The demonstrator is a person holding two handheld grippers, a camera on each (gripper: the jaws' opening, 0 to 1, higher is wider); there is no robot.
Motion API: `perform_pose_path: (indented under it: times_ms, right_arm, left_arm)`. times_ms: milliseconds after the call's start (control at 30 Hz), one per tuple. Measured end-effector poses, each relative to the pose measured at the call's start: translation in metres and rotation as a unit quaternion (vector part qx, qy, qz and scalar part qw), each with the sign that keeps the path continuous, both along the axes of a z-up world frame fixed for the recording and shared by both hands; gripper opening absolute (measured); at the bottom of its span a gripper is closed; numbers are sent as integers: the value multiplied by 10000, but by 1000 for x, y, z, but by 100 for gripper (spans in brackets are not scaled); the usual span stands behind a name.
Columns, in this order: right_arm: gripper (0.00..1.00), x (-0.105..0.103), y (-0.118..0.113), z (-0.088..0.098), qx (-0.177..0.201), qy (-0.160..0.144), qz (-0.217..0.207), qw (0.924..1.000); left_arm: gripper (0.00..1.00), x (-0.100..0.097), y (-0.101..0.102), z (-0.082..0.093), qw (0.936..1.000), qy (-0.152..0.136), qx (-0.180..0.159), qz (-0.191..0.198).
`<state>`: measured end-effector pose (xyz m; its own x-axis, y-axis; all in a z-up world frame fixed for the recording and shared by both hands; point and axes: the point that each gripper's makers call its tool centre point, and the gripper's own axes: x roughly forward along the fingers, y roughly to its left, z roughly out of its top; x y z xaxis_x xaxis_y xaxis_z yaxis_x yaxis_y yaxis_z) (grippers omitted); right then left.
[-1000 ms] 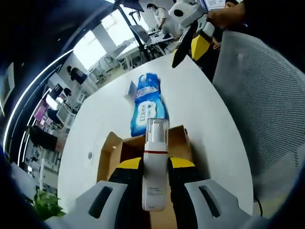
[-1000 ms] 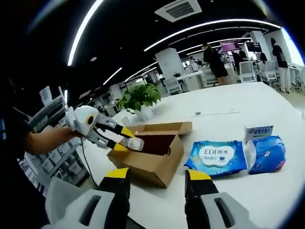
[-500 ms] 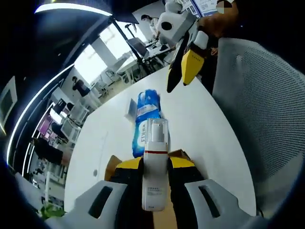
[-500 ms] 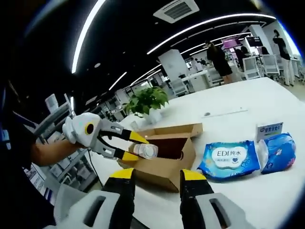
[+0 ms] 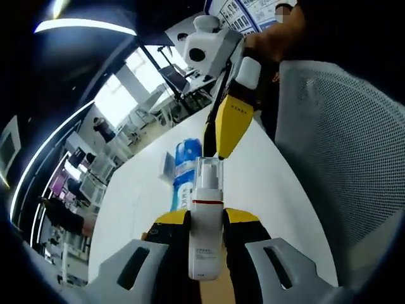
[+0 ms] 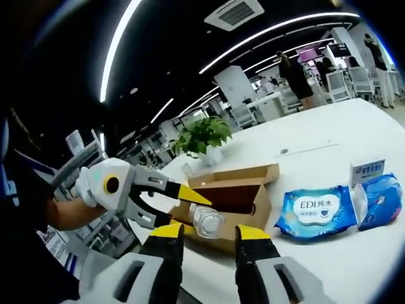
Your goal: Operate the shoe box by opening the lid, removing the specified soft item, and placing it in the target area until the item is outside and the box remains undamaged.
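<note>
Gripping a white bottle (image 5: pixel 206 237) btwn its jaws, the L gripper (image 5: pixel 206 221) holds it upright, clear of the box (image 6: pixel 235 197), prob. so it can be carried off to the table (image 5: pixel 266 164). R gripper (image 6: pixel 204 235) sits w/ jaws apart, nothing btwn them, close to the bottle's cap, poss. for a handover. Box lid is open, walls look intact. Farther out, two blue wipe packs (image 6: pixel 319 210) lie on the table beside the box; plant (image 6: pixel 201 135) beyond.

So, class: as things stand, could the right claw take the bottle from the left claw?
Probably yes: the right claw is open, and the bottle held by the left claw sits just ahead with nothing between.
</note>
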<state>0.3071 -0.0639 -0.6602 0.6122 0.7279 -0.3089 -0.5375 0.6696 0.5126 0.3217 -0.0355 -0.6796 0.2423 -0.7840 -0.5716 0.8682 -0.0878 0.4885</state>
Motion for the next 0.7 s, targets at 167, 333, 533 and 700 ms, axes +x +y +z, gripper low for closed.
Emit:
perform_pose_path:
  times_ms: [167, 333, 533, 700]
  right_arm:
    - [25, 0, 1, 0, 83, 46, -3, 10000]
    - [22, 0, -1, 1, 173, 87, -42, 9998]
    - [18, -1, -1, -3, 213, 180, -45, 9996]
    - [16, -2, -1, -3, 285, 237, -37, 9993]
  left_arm:
    - [20, -6, -9, 4, 9998, -153, -103, -101]
    - [20, -12, -13, 2, 9997, -153, -112, -176]
    - [20, -14, -19, 5, 9993, -192, -226, -208]
    - [20, -13, -19, 3, 9992, -256, -198, -217]
